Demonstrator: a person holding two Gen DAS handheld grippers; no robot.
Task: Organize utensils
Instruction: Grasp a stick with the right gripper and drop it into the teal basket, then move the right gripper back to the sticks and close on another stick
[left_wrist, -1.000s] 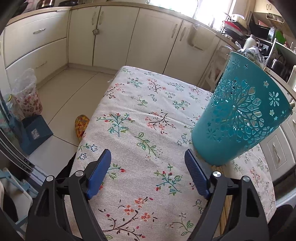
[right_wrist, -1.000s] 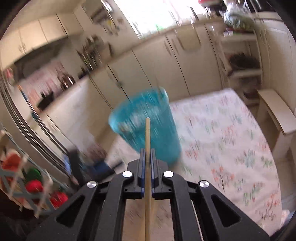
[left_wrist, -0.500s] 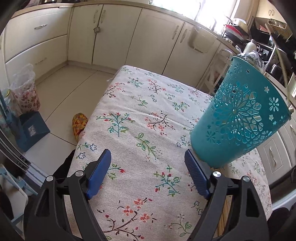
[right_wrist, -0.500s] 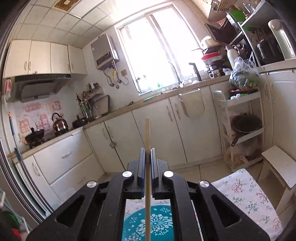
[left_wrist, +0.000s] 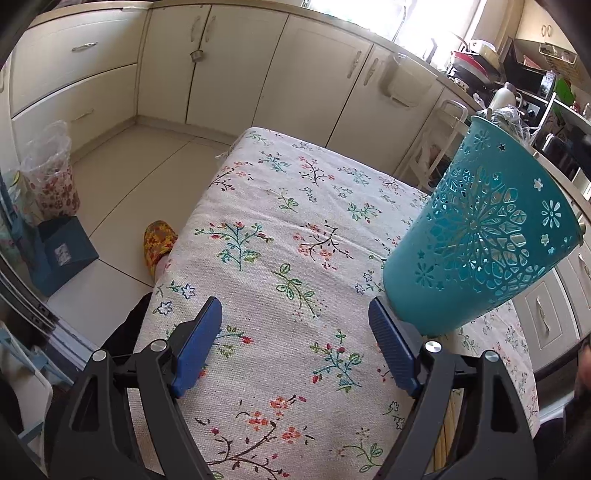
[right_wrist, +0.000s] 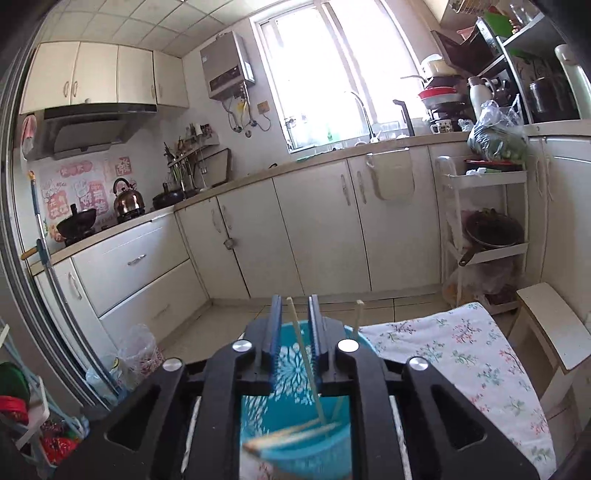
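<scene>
A teal perforated utensil holder (left_wrist: 480, 240) stands on the floral tablecloth (left_wrist: 280, 229), just right of my left gripper (left_wrist: 295, 317), which is open and empty. In the right wrist view my right gripper (right_wrist: 294, 306) hangs right above the holder (right_wrist: 291, 406), jaws slightly parted. A pale wooden chopstick (right_wrist: 304, 354) stands loose between the fingers, its lower end inside the holder. Several more chopsticks (right_wrist: 295, 435) lie inside, and one (right_wrist: 357, 317) leans on the rim.
Cream kitchen cabinets (left_wrist: 295, 74) run behind the table. A white rack (right_wrist: 484, 240) and a white stool (right_wrist: 546, 325) stand right of the table. A bin with a floral bag (left_wrist: 48, 173) and a slipper (left_wrist: 157, 240) are on the floor at left.
My right gripper has opened and let go of the chopstick, which has dropped into the holder. The left gripper has barely moved.
</scene>
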